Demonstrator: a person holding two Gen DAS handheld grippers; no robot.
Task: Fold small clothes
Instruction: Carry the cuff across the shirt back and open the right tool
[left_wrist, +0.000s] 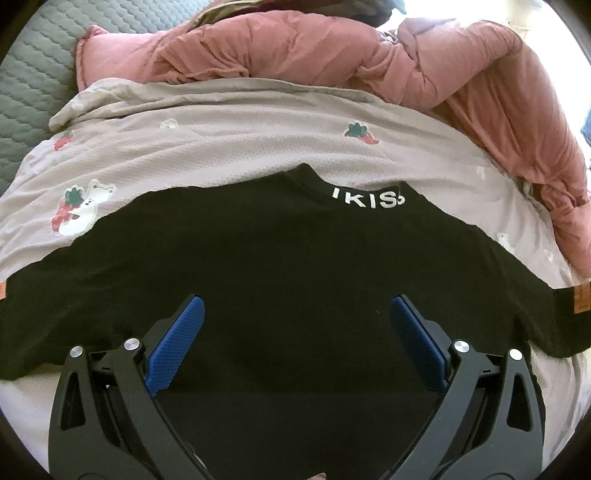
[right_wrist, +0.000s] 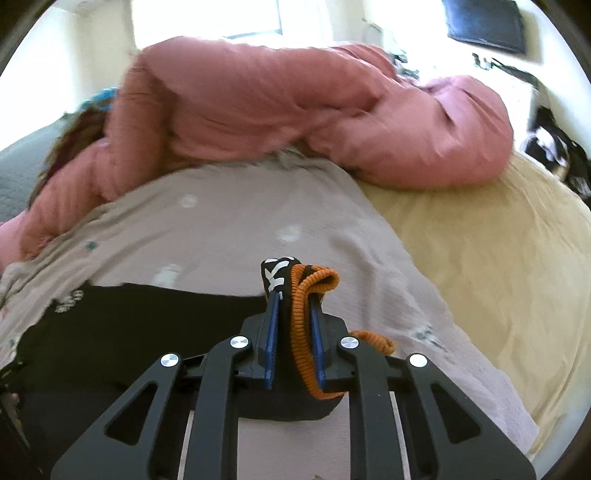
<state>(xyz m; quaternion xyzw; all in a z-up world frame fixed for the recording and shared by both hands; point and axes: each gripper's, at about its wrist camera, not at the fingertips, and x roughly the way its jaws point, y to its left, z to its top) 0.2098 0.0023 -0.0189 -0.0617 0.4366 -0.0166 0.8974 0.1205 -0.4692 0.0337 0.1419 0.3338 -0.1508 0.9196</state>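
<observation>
A black T-shirt (left_wrist: 280, 258) with white "KISS" lettering at the collar and orange sleeve cuffs lies spread flat on a grey blanket (left_wrist: 221, 147). My left gripper (left_wrist: 295, 314) is open and empty, its blue pads (left_wrist: 173, 347) wide apart just above the shirt's middle. My right gripper (right_wrist: 293, 295) is shut on a bunched sleeve of the shirt (right_wrist: 306, 288), with the orange ribbed cuff and some white lettering sticking out past the tips. The rest of the shirt (right_wrist: 129, 325) stretches left in the right wrist view.
A pink padded duvet (left_wrist: 369, 48) is heaped along the far side of the bed; it also shows in the right wrist view (right_wrist: 295, 110). A grey quilted cover (left_wrist: 33, 74) lies at far left. A cream sheet (right_wrist: 498, 258) lies to the right. Dark clutter (right_wrist: 554, 147) lies beyond the bed.
</observation>
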